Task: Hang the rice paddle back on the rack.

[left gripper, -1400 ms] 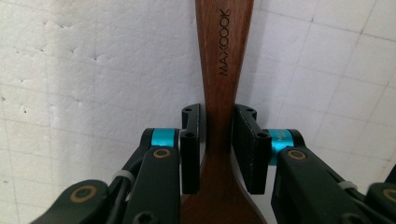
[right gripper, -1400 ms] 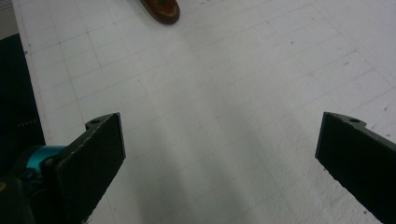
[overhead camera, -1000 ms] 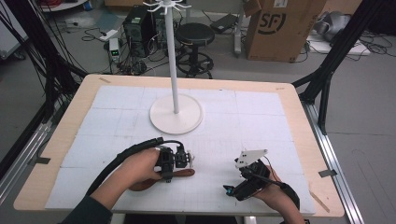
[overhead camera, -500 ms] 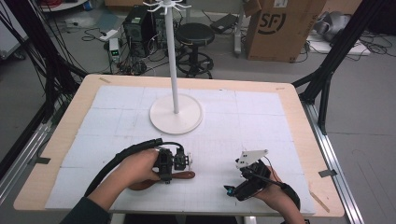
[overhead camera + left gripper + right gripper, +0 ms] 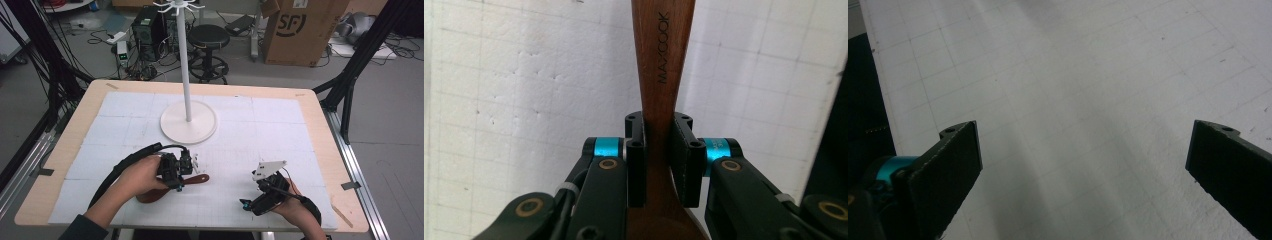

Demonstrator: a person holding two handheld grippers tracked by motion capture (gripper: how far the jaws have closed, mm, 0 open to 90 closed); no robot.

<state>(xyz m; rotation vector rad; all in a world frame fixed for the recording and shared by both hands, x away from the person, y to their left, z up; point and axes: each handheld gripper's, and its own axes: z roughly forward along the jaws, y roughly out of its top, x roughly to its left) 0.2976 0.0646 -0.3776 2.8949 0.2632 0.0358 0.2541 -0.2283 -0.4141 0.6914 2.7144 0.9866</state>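
You can read "MAXCOOK" along the handle of the wooden spoon (image 5: 663, 60), and "SF" on the cardboard box (image 5: 300, 30) behind your table.

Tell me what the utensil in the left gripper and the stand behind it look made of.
The utensil looks like wood: reddish-brown, faint grain, a smooth satin finish and lettering marked into the handle. The stand looks like white painted metal or plastic; its even, slightly glossy pole and round base leave that open.
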